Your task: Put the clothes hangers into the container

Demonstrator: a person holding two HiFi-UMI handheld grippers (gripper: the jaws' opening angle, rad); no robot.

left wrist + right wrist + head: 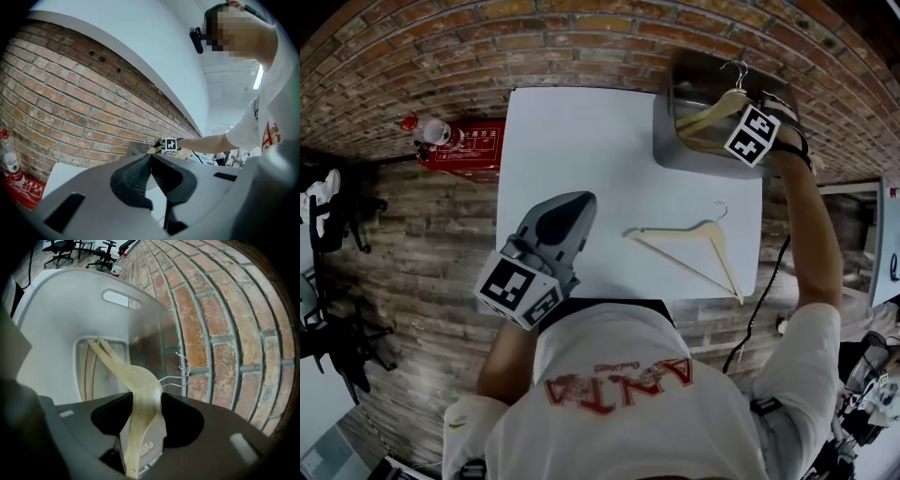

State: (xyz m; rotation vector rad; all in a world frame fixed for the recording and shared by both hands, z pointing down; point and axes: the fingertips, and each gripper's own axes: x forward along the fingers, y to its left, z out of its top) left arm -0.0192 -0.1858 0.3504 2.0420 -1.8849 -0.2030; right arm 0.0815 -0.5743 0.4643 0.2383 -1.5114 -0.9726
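A pale wooden hanger [713,111] with a wire hook is tilted over the grey container [664,141] at the table's far right corner. My right gripper [733,111] is shut on it. In the right gripper view the hanger [140,380] fills the gap between the jaws of the right gripper [140,399] and its arms reach down into the container [61,324]. A second wooden hanger [698,246] lies flat on the white table [581,141], near its front right edge. My left gripper [574,201] hovers over the table's front left, shut and empty, its pads [140,168] touching at the tips.
A red box [464,148] with a plastic bottle [427,129] on it sits on the floor left of the table. A brick wall [70,108] runs behind the table. Office chairs [328,234] stand at the far left. A black cable [761,300] hangs by the table's right side.
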